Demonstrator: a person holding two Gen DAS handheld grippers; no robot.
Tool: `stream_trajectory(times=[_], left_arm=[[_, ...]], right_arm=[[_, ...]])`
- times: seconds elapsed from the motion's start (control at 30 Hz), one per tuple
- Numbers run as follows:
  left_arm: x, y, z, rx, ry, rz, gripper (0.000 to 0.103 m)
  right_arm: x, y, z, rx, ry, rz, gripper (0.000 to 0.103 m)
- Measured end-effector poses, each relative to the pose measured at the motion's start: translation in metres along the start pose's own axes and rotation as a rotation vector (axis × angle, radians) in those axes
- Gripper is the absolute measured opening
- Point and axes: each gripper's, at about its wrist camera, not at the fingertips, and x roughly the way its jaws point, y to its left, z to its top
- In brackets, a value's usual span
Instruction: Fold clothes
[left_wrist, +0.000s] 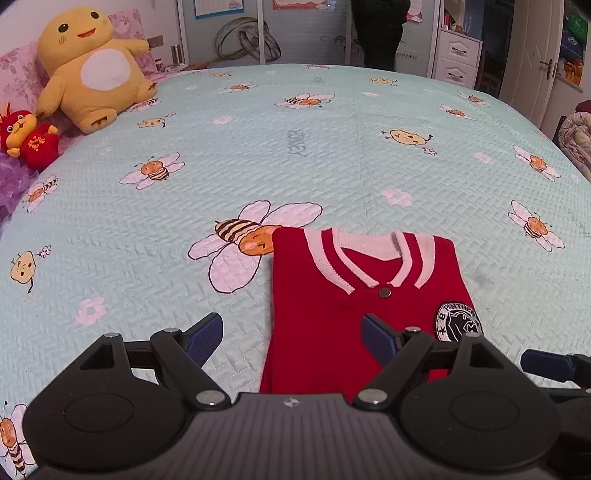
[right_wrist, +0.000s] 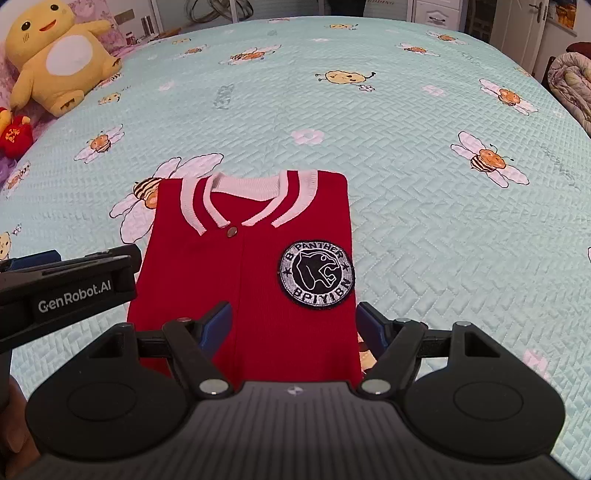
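Note:
A small red knit vest (right_wrist: 243, 266) with a white striped collar, a snap button and a round panther patch (right_wrist: 317, 274) lies flat on the bed, sides folded in, collar away from me. It also shows in the left wrist view (left_wrist: 332, 314). My left gripper (left_wrist: 291, 334) is open and empty, over the vest's lower left edge. My right gripper (right_wrist: 293, 323) is open and empty, its jaws either side of the vest's lower part. The left gripper's body (right_wrist: 70, 291) shows at the left of the right wrist view.
The bed has a mint quilted cover (left_wrist: 295, 147) printed with bees. A big yellow plush toy (left_wrist: 92, 70) and a small red one (left_wrist: 26, 136) sit at the far left by pink pillows. Wardrobe, drawers (left_wrist: 458, 55) and a door stand beyond the bed.

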Motion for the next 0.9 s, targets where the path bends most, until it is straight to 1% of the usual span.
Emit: stream_trajectory(times=[0.17, 0.37, 0.9], left_arm=[[0.002, 0.002, -0.003, -0.01, 0.022, -0.012, 0.084], [0.004, 0.001, -0.007, -0.005, 0.035, 0.004, 0.083], [0.017, 0.002, -0.012, -0.011, 0.087, 0.009, 0.082]], right_arm=[[0.0, 0.001, -0.002, -0.007, 0.003, -0.004, 0.073], [0.002, 0.001, -0.004, -0.011, 0.009, -0.017, 0.073], [0.012, 0.002, -0.007, -0.028, 0.033, -0.034, 0.073]])
